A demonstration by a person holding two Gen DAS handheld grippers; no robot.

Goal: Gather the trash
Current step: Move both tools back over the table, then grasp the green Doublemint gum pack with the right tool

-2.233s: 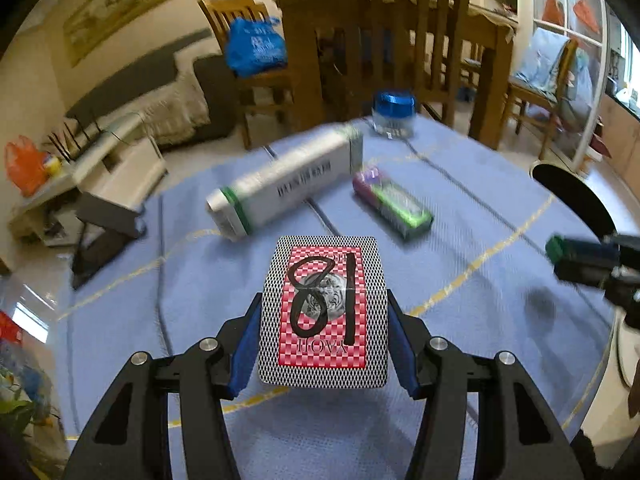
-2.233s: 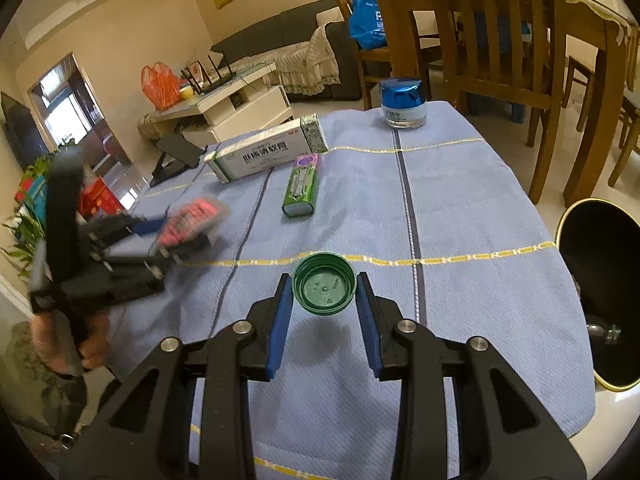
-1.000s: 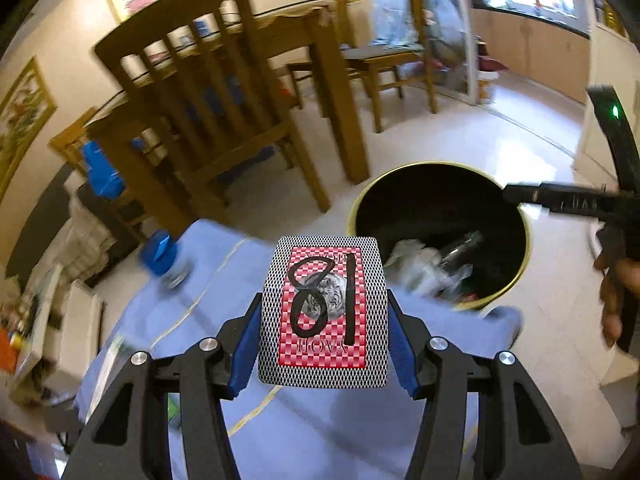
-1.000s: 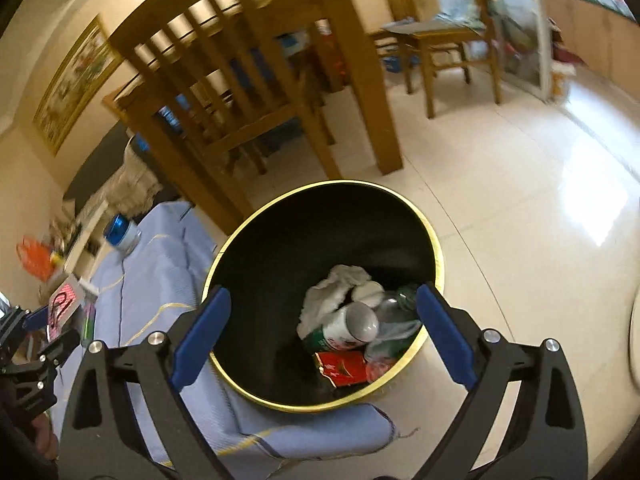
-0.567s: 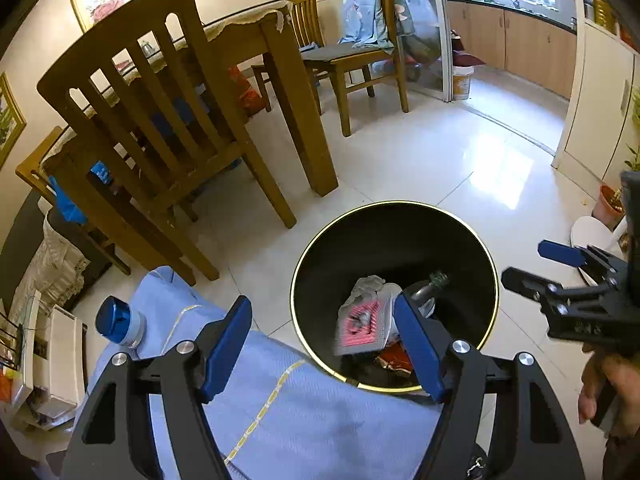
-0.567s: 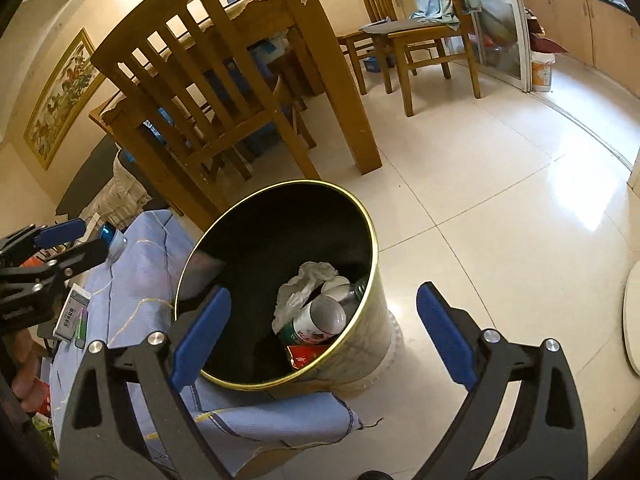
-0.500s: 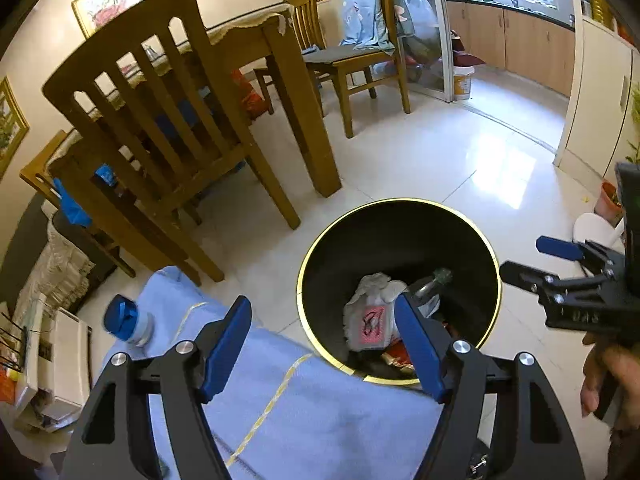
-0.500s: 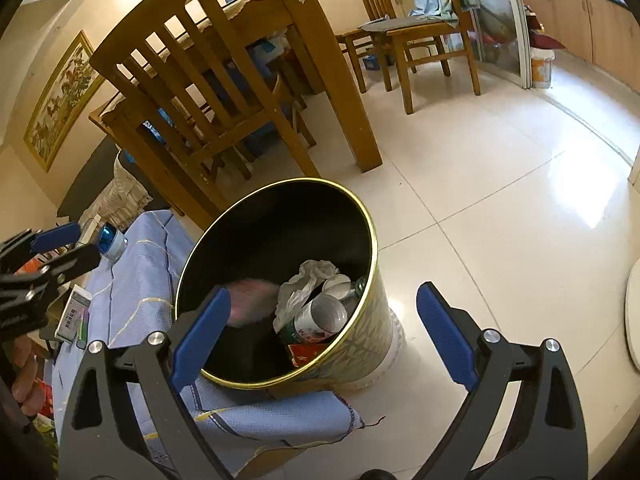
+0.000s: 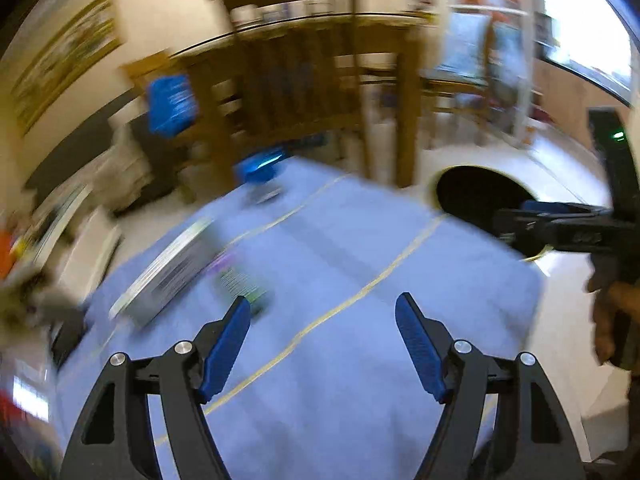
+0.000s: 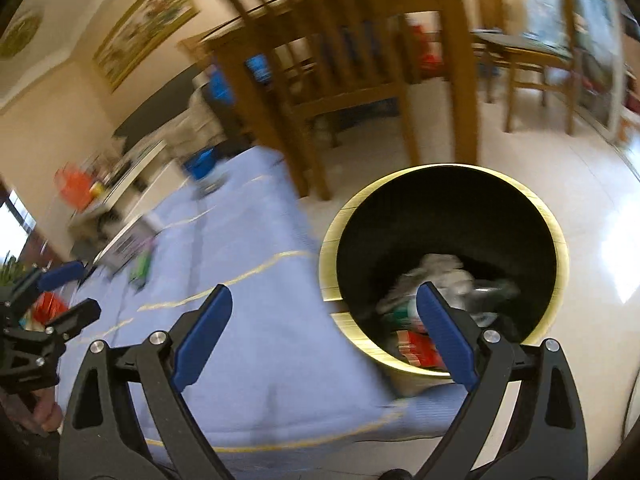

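Both views are smeared by motion. My left gripper [image 9: 323,304] stands open and empty over the blue tablecloth [image 9: 360,360]. Ahead of it on the left lie a long white box [image 9: 168,268] and a small green and purple packet [image 9: 240,280]. A blue-lidded jar [image 9: 260,172] stands at the table's far edge. My right gripper [image 10: 324,294] is open and empty, straddling the table's right edge and the black, gold-rimmed bin [image 10: 444,216]. Crumpled paper, a bottle and a red item [image 10: 416,346] lie in the bin. The right gripper [image 9: 532,216] also shows in the left wrist view, and the left gripper [image 10: 64,288] in the right wrist view.
Wooden chairs [image 9: 296,80] and a dining table [image 10: 360,4] stand just behind the blue table. The bin [image 9: 476,196] sits on the tiled floor [image 10: 592,216] off the table's right side. A low white cabinet [image 10: 128,188] is at the far left. A hand [image 9: 608,320] holds the right tool.
The playing card left my left gripper and lies in the bin. Both grippers have swung left from the bin, and the left wrist view is over the table again.
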